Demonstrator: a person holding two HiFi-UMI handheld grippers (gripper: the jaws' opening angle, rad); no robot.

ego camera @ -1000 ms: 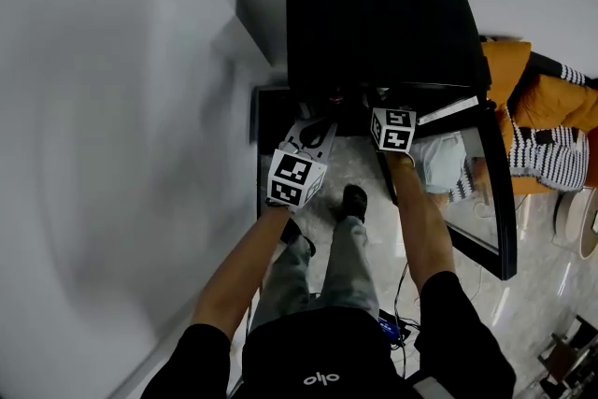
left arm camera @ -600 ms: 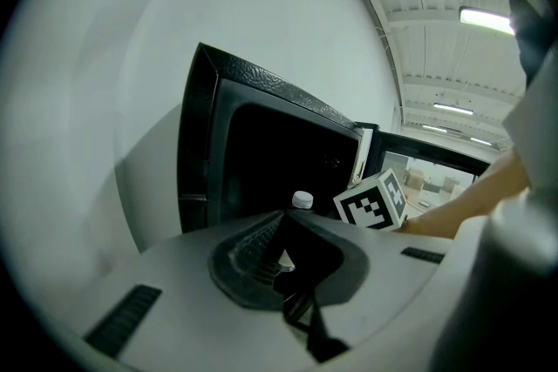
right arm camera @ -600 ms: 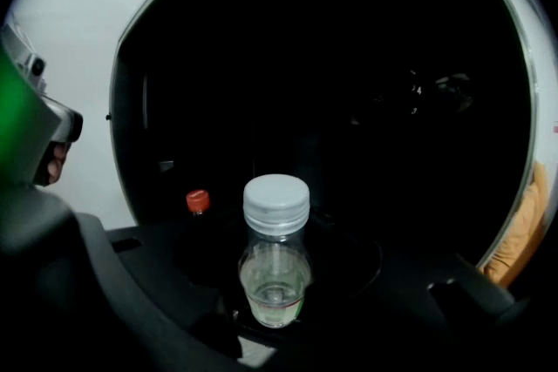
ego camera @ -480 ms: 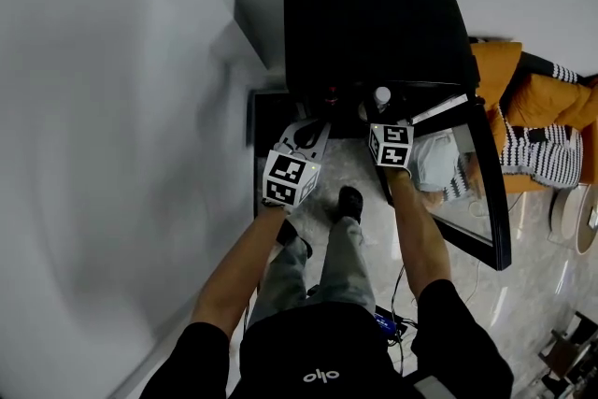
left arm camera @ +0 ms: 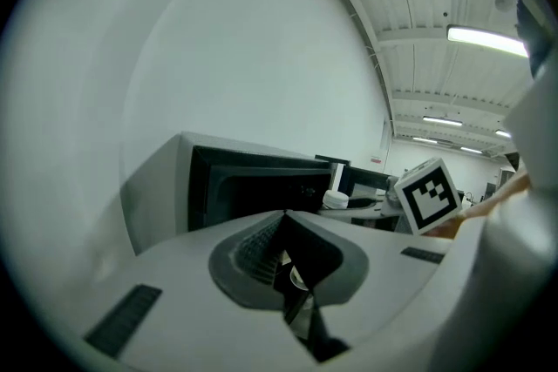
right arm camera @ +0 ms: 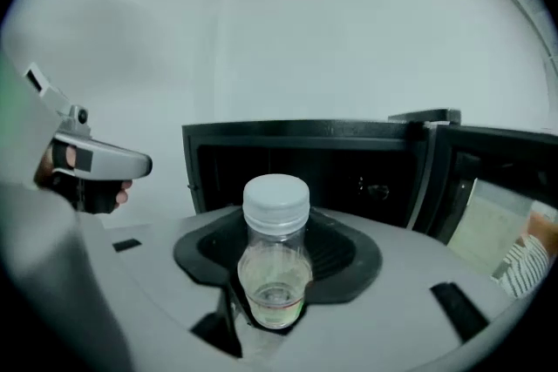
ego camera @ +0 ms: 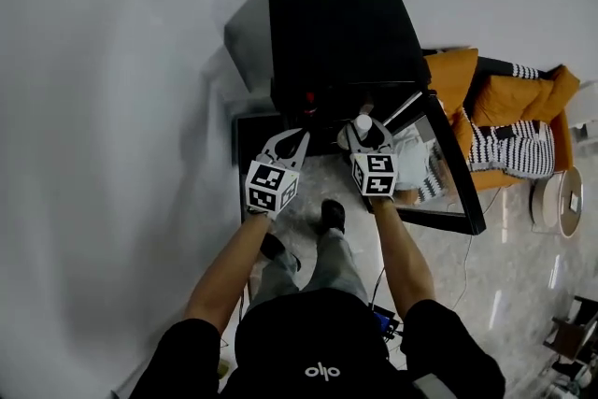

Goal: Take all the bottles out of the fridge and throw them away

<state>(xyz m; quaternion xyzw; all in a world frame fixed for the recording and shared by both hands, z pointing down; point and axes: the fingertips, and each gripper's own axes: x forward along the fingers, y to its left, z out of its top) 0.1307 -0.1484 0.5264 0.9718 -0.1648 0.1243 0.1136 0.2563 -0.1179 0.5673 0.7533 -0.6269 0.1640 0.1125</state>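
A clear bottle point(right arm camera: 275, 266) with a white cap stands upright between the pads of my right gripper point(ego camera: 364, 137), which is shut on it. Its jaws have just been closing with the bottle between them. In the head view the bottle's cap point(ego camera: 363, 122) shows just in front of the black fridge point(ego camera: 336, 23), whose door point(ego camera: 448, 173) hangs open to the right. My left gripper point(ego camera: 285, 143) hangs beside it on the left; its jaws meet at the tips with nothing in them point(left arm camera: 284, 218). A small red thing point(ego camera: 309, 98) sits in the dark fridge opening.
A white wall runs along the left. An orange sofa with a striped cushion point(ego camera: 495, 107) stands right of the door. My feet point(ego camera: 327, 215) are on the pale floor before the fridge, with cables point(ego camera: 388, 318) behind them.
The right gripper has drawn back and up out of the fridge opening, with the white-capped bottle now showing in its jaws. The left gripper has risen a little alongside it.
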